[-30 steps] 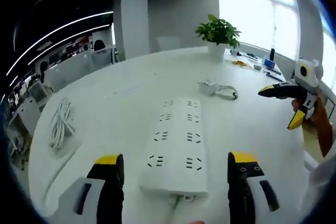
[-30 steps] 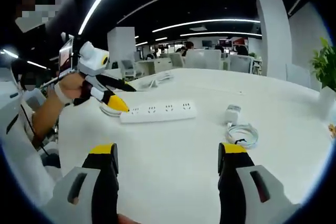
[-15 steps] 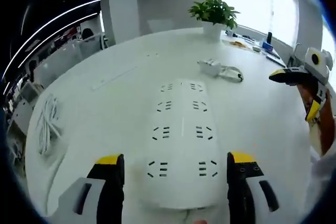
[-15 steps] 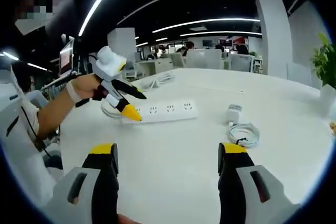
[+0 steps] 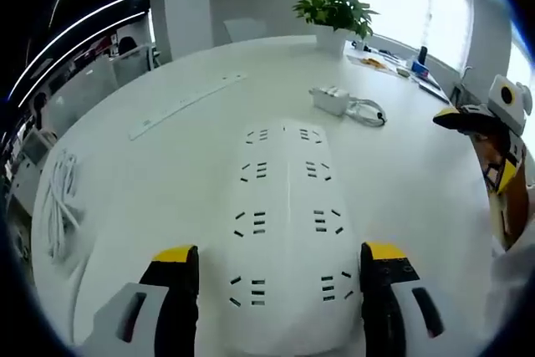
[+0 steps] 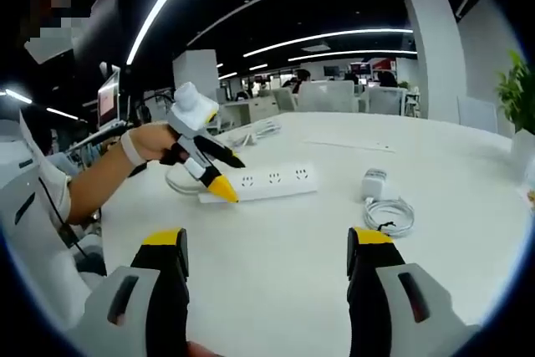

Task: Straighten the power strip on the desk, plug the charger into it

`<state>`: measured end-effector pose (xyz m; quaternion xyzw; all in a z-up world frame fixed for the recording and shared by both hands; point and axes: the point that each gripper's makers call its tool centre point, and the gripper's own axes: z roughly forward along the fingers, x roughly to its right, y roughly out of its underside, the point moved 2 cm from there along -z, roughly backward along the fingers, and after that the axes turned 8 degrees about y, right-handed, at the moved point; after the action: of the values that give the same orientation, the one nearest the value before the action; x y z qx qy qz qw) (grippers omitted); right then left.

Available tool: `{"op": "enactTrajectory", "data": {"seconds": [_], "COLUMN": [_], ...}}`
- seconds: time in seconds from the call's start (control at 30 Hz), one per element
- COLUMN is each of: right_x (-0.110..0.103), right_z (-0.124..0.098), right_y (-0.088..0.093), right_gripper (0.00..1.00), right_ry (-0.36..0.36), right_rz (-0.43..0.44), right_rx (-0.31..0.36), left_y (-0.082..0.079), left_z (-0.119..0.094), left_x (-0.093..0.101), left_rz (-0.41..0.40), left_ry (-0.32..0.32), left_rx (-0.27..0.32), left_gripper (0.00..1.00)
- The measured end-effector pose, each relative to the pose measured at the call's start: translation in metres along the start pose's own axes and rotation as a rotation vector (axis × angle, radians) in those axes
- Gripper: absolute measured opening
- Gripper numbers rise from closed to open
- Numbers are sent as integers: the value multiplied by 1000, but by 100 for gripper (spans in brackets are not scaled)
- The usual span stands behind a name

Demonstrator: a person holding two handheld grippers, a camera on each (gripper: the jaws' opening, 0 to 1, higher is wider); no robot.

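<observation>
Left gripper view: the left gripper (image 5: 280,277) is wide open, holding nothing, its jaws at both sides of the long white plastic power strip (image 5: 284,232) on the round white desk (image 5: 159,173); the small white charger block (image 5: 329,99) with coiled cable lies beyond; the right gripper (image 6: 266,272) is open and empty above the desk.

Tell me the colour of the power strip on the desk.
White. The power strip shows best in the left gripper view, lying between the open jaws.
</observation>
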<state>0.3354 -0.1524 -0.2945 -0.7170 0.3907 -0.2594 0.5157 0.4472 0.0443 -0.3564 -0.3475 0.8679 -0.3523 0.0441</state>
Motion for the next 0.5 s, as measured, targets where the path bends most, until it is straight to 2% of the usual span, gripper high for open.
{"op": "enactTrajectory", "data": {"seconds": [0.37,0.43,0.5], "right_x": [1,1,1], "right_z": [-1,-1,2], "right_y": [-3,-5,-9], "right_gripper": [77,77,76], "right_ry": [-2,-3,-25], "right_rz": [-58,-77,-140], "right_rx": [-26,-25,-15], "left_y": [5,5,5], "left_z": [2,2,2], "left_x": [6,6,6], "left_rz": [32,37,50], "left_ry": [27,30,34], "left_rx": [-69,-82,-96], "left_gripper": [77,77,76]}}
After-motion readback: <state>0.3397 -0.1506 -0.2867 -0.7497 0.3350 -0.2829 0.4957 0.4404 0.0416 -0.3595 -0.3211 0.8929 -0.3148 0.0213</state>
